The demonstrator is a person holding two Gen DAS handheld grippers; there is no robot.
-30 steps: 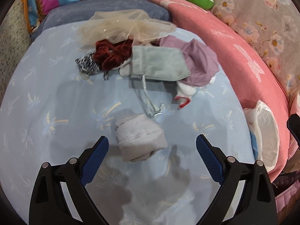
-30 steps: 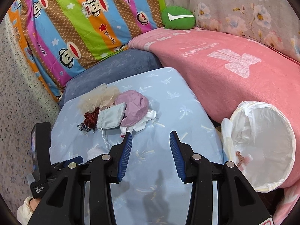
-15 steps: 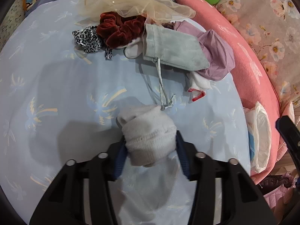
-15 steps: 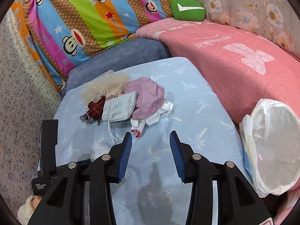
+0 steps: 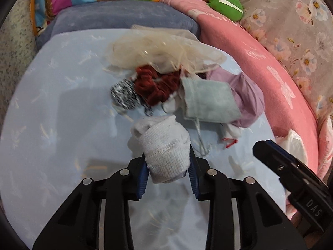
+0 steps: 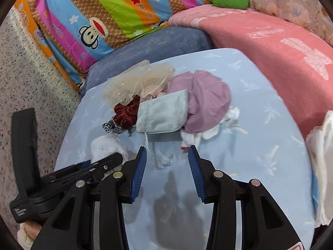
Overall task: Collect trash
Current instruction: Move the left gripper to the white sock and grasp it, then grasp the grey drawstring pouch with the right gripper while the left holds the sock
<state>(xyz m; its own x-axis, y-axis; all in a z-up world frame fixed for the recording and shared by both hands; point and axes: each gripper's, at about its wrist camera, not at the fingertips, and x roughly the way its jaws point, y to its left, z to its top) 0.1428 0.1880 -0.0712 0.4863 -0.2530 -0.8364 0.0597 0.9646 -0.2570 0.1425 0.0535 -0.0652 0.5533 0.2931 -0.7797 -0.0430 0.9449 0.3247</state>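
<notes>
Your left gripper (image 5: 167, 171) clamps a rolled white knit sock (image 5: 164, 143) with a ribbed cuff above the light blue sheet (image 5: 52, 125), while your right gripper (image 6: 167, 164) hangs open.

Both the left gripper (image 5: 168, 164) and the right gripper (image 6: 167, 162) are glossy black plastic frames with silver round screw heads, ribbed blue pads (image 6: 138, 175) lining the fingers (white lettering marks one housing).
</notes>
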